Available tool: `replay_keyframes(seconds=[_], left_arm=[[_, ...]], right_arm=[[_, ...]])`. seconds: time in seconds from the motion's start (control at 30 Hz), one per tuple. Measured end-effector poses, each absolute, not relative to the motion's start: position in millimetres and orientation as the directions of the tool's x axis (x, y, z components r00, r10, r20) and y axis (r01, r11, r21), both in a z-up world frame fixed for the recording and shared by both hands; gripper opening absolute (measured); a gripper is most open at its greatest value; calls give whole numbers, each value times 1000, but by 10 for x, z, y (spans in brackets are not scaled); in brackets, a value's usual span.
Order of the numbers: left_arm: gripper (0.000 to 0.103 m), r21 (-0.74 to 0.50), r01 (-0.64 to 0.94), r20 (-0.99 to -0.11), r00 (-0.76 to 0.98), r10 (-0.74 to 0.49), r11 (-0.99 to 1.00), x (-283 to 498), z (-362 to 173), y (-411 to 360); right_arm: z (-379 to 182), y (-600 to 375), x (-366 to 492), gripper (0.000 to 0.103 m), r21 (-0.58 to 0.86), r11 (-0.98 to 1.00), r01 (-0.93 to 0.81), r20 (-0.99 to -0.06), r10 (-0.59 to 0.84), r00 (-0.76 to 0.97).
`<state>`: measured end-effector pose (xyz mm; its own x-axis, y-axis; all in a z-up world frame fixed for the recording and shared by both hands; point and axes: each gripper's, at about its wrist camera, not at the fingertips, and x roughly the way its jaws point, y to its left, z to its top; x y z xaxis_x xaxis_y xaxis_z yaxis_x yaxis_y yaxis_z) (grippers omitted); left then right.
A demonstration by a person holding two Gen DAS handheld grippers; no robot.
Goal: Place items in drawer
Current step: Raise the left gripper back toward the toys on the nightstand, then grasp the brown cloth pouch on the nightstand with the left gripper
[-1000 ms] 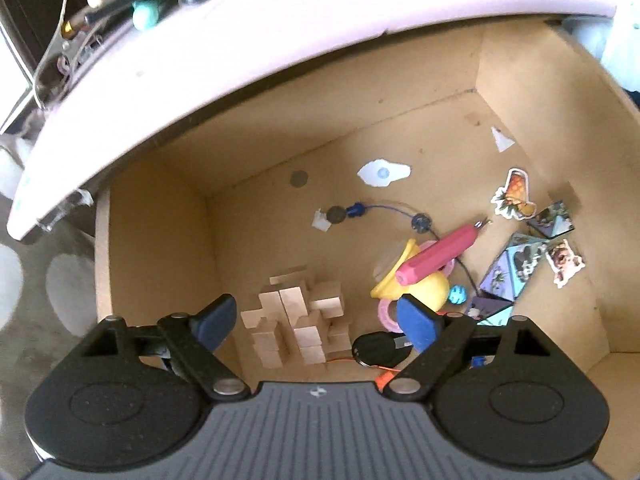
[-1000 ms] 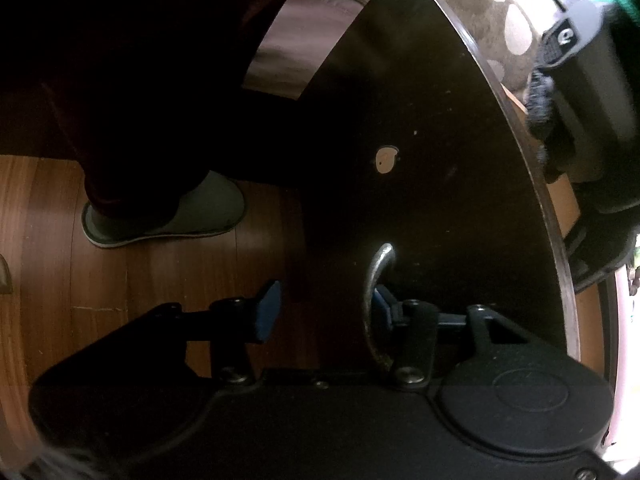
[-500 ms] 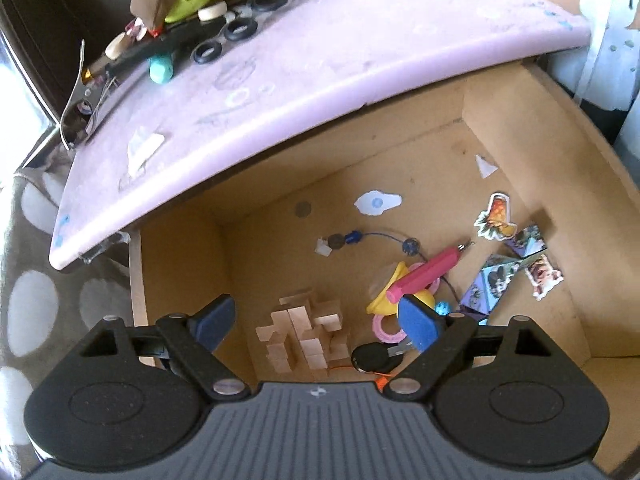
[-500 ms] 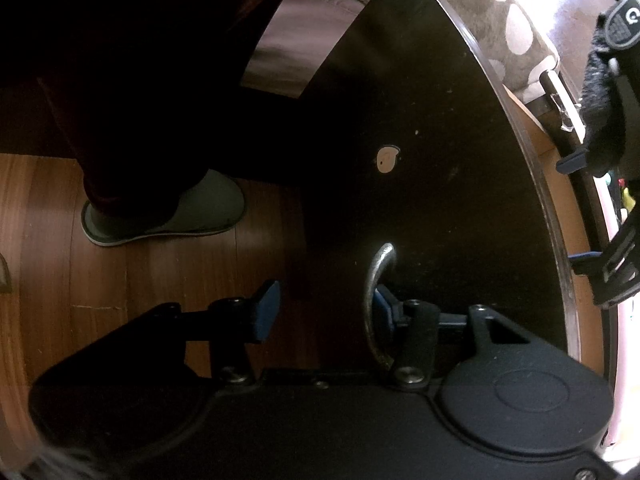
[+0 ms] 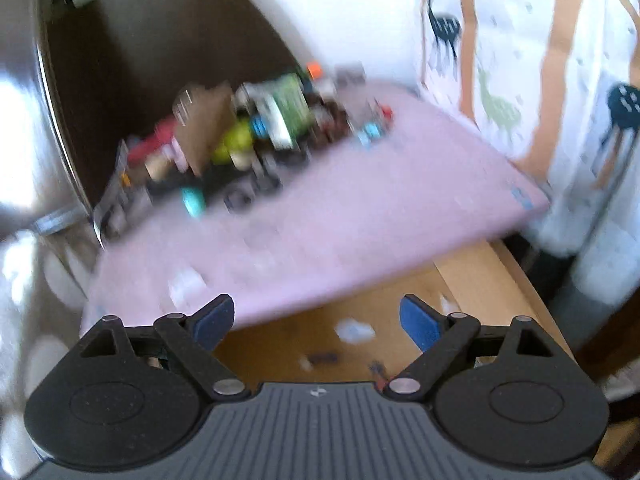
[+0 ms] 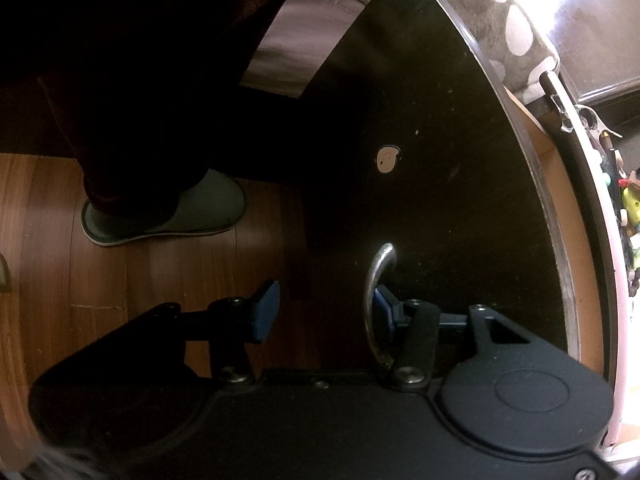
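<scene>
The left wrist view is blurred. My left gripper (image 5: 316, 318) hangs open and empty above the open wooden drawer (image 5: 472, 280), level with the front edge of the pink tabletop (image 5: 360, 216). A pile of small toys and oddments (image 5: 256, 136) lies at the far left of that top. Only a white sticker (image 5: 354, 330) and a few dark bits show on the drawer floor. In the right wrist view my right gripper (image 6: 324, 308) stands half open at the black drawer front (image 6: 440, 160). Its right finger sits hooked behind the metal handle (image 6: 378, 276), while the left finger is well clear.
A person's foot in a grey slipper (image 6: 180, 212) stands on the wood floor left of the drawer front. A patterned white curtain (image 5: 520, 80) hangs right of the table. A dark curved panel (image 5: 120, 80) rises behind the pile. A spotted grey rug (image 6: 516, 36) lies beyond the drawer.
The left gripper has risen out of the drawer and tilted up, so the wooden blocks, pink pen and stickers dropped from view and the tabletop pile came in. The right gripper has not moved.
</scene>
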<state>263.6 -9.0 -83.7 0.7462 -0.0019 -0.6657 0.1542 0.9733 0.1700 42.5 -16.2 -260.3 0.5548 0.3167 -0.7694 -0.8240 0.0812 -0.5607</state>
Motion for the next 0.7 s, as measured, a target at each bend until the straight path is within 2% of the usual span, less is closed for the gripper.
replay_keyframes(seconds=[0.23, 0.37, 0.57, 0.7], left_arm=[[90, 206, 39, -498, 864, 70, 978, 2958, -638, -8], [78, 221, -4, -465, 878, 109, 975, 3247, -612, 84], [75, 214, -58, -429, 892, 147, 975, 3672, -609, 172], [69, 220, -79, -435, 884, 170, 972, 3896, -668, 196]], right_arm=[[-2604, -175, 427, 51, -561, 79, -824, -768, 320, 554], [-2607, -177, 426, 51, -562, 79, -824, -767, 322, 554], [-2614, -174, 418, 52, -563, 79, -823, -766, 325, 555], [-2621, -176, 410, 52, -564, 78, -822, -765, 327, 555]])
